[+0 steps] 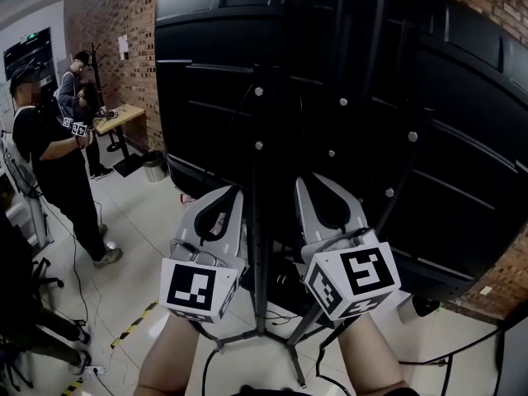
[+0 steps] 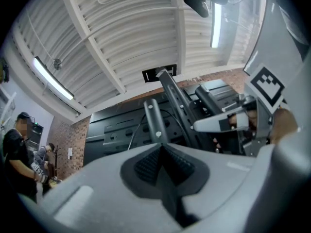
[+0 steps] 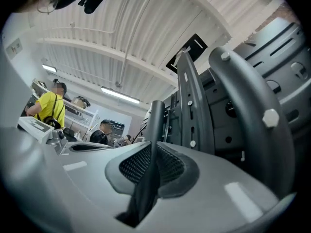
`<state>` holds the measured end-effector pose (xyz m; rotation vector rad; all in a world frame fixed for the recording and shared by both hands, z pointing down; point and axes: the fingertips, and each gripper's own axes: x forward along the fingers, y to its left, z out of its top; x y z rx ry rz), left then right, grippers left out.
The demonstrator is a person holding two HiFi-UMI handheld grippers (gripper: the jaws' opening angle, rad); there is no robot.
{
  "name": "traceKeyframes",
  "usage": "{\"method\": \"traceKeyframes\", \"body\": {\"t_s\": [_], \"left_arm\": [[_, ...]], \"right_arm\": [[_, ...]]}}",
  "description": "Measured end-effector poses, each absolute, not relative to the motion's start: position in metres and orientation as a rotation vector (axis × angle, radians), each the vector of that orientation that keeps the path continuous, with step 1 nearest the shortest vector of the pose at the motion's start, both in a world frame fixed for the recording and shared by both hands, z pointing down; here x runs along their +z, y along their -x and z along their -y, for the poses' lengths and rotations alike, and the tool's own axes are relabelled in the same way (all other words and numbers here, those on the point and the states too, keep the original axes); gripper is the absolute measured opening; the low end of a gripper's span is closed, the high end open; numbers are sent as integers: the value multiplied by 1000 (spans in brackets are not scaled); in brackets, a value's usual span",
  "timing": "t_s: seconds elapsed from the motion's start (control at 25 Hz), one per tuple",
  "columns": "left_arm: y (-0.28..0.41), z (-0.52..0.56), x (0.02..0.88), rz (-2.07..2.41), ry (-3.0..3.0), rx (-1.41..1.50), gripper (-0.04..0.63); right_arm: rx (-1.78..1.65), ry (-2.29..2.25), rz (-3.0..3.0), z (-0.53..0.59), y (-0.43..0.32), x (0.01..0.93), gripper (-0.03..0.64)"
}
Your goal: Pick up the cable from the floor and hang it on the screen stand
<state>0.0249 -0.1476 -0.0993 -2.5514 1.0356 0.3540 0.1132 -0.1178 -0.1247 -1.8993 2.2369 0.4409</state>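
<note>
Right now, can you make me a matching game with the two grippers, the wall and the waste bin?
Things:
1 left gripper
2 right gripper
3 wall
4 waste bin

Matches:
A made of brick
B standing on the floor
C black cable between its jaws
D jaws together, nothing between them

Pairs: 1-D, 2-C, 3-A, 4-B

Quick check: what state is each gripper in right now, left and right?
Left gripper: closed, nothing visible between its jaws.
Right gripper: closed on a thick black cable.
</note>
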Motion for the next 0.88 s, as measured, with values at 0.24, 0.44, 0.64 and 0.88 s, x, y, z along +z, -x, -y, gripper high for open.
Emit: {"method": "traceKeyframes", "body": {"t_s": [0.24,0.44,0.64,0.88], "left_arm": [[-26,125,-70,-1047,2621,297,5],[-20,118,-20,-1090,2725,236,5],[-13,105,23,-1134,2801,163,5],[-2,89,49,-1192,2825,119,5]], "right_arm": [[373,1860,-2300,97,-97,-90,26],[394,1846,-2369,83,-78,-61,26],[424,1837,-2405,68,-67,-36,21],[339,1808,-2459,49,-64,7,8]]}}
